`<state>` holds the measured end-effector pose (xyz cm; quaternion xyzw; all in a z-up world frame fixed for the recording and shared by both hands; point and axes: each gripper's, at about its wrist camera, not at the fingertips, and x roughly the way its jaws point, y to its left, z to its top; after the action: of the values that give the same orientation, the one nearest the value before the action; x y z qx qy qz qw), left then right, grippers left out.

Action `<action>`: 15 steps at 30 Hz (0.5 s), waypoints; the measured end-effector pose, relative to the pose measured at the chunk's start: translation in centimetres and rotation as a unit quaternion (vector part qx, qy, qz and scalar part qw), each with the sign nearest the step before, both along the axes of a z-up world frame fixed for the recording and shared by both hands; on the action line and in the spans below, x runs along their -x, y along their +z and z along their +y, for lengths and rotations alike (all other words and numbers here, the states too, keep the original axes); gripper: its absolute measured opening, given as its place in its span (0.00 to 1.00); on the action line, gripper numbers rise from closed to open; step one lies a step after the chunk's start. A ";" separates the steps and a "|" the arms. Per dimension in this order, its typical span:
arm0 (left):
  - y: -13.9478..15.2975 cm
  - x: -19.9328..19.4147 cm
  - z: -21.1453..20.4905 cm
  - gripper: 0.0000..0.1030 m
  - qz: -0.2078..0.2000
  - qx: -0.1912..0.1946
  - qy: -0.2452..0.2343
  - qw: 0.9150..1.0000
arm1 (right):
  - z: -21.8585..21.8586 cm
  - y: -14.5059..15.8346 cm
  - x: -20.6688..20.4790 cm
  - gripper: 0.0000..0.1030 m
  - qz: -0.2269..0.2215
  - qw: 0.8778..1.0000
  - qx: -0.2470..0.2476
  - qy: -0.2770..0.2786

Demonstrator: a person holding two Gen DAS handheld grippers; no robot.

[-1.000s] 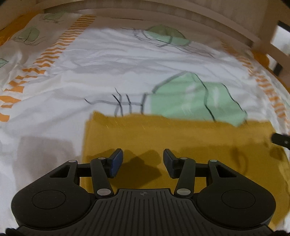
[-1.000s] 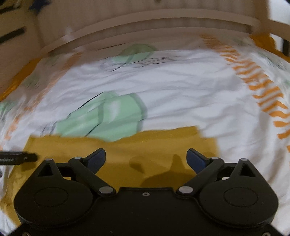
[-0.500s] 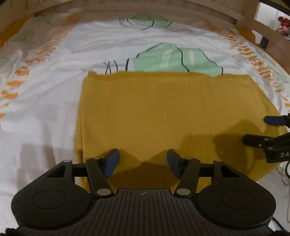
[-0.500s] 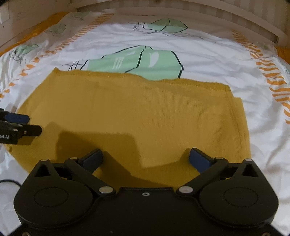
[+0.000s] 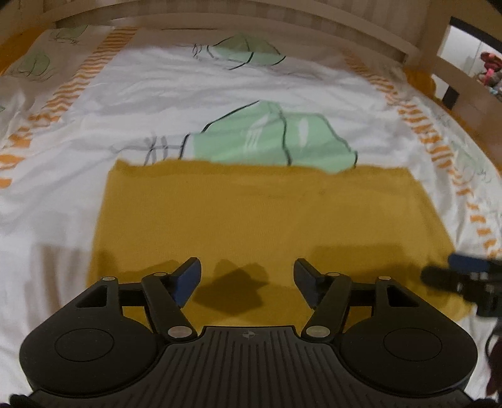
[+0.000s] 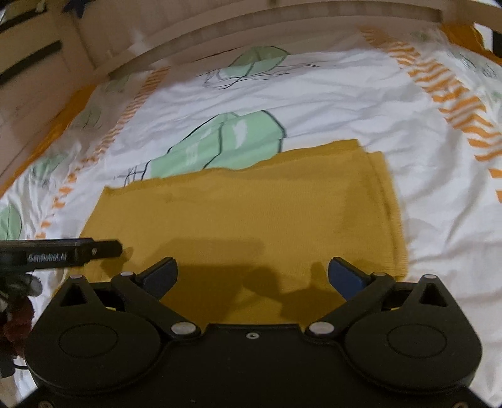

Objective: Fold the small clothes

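A mustard-yellow garment [image 5: 260, 216] lies flat as a wide rectangle on the white patterned bedsheet [image 5: 194, 94]. It also shows in the right wrist view [image 6: 251, 213], with a doubled edge along its right side. My left gripper [image 5: 247, 279] is open and empty, just above the garment's near edge on its left half. My right gripper [image 6: 251, 277] is open wide and empty, over the near edge on the right half. Each gripper's fingers show at the edge of the other's view, the right one [image 5: 464, 273] and the left one [image 6: 62, 251].
The sheet has green cactus prints [image 5: 269, 141] and orange striped bands [image 5: 62, 94]. A wooden bed rail [image 5: 238, 18] curves around the far side, also in the right wrist view [image 6: 251, 34]. A dark cable and cloth lie at the left [image 6: 15, 317].
Both grippers have stayed open and empty. Both views have dropped lower and nearer the garment's near edge than half a second ago; the right view has turned to the left.
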<state>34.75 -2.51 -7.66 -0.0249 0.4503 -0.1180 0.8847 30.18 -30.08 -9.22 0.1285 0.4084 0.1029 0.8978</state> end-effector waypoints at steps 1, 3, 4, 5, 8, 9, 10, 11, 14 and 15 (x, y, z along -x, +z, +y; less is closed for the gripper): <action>0.0 -0.6 -0.5 0.62 0.001 0.004 0.004 1.000 | -0.5 0.0 0.0 0.99 0.001 1.000 -0.006 -0.006; -0.2 -1.9 -1.6 0.62 0.006 0.008 0.012 1.000 | -1.4 0.0 -0.1 0.99 0.002 1.000 -0.017 -0.018; -0.4 -2.5 -2.1 0.62 0.009 0.007 0.017 1.000 | -1.8 0.1 -0.1 0.99 0.001 1.000 -0.020 -0.022; -0.6 -3.1 -2.5 0.62 0.010 0.005 0.024 1.000 | -2.1 0.3 -0.1 0.99 -0.001 0.999 -0.023 -0.026; -1.2 -4.9 -3.6 0.61 0.012 -0.007 0.046 0.999 | -2.9 0.5 -0.3 0.99 -0.006 0.999 -0.029 -0.036; -1.6 -5.5 -4.0 0.61 0.013 -0.015 0.049 0.999 | -3.2 0.5 -0.5 0.99 -0.007 0.999 -0.030 -0.038; -1.9 -5.8 -4.3 0.61 0.016 -0.022 0.049 0.998 | -3.6 0.4 -0.6 0.99 -0.007 0.999 -0.033 -0.042; -2.2 -6.1 -4.6 0.61 0.020 -0.027 0.048 0.998 | -3.9 0.4 -0.7 0.99 -0.006 0.998 -0.036 -0.045; -3.6 -6.7 -5.0 0.62 0.044 -0.026 0.045 0.998 | -5.4 -0.2 -1.2 0.99 -0.007 0.997 -0.053 -0.050; -3.8 -6.7 -5.1 0.62 0.045 -0.030 0.045 0.998 | -6.0 -0.5 -1.4 0.99 -0.002 0.997 -0.059 -0.056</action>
<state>41.44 -7.66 -11.47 -0.0237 0.4910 -0.0631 0.8685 31.61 -36.10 -9.76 0.2039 0.3918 0.0765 0.8939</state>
